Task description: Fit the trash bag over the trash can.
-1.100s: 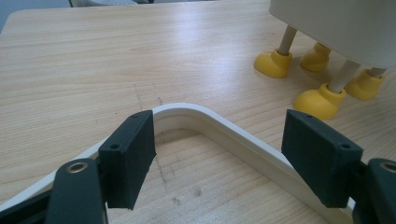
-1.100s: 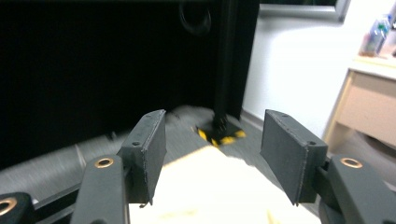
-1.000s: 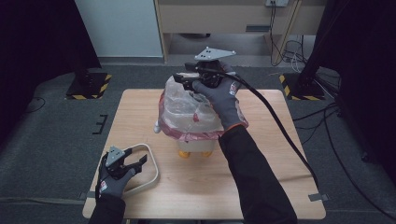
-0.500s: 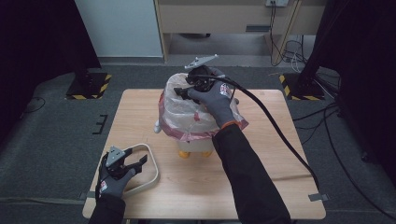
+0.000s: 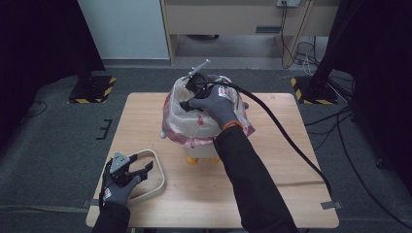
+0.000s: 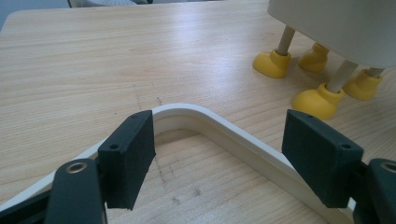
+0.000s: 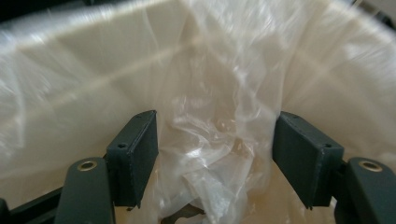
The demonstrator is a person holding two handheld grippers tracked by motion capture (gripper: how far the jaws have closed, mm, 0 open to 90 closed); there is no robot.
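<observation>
Right claw (image 5: 187, 99) is down inside the mouth of the small white bin (image 5: 204, 150), centre of the high view, gloved hand (image 5: 214, 104) over the top. The clear bag (image 5: 194, 124) lines that bin, with its pinkish edge draped over the rim. From above the jaws are buried in plastic. The right gripper view settles it: the right claw (image 7: 212, 158) has its jaws wide apart and has just been opening further, crumpled film lying loose between the pads, neither pad pressing on it. Behind the film, the bin's pale inner wall (image 7: 93, 60) curves round.

Lower left of the high view, the left claw (image 5: 133, 174) sits low on the bench (image 5: 291, 145), over a cream loop-shaped ring (image 5: 158, 167). The left gripper view gives the close look: the left claw (image 6: 217, 149) has jaws wide, the ring (image 6: 224, 130) curving between the pads with a gap on both sides, lying flat on the wood. In the upper right of that view the bin's yellow feet (image 6: 317, 100) stand on thin pegs, near the ring yet apart from it.
</observation>
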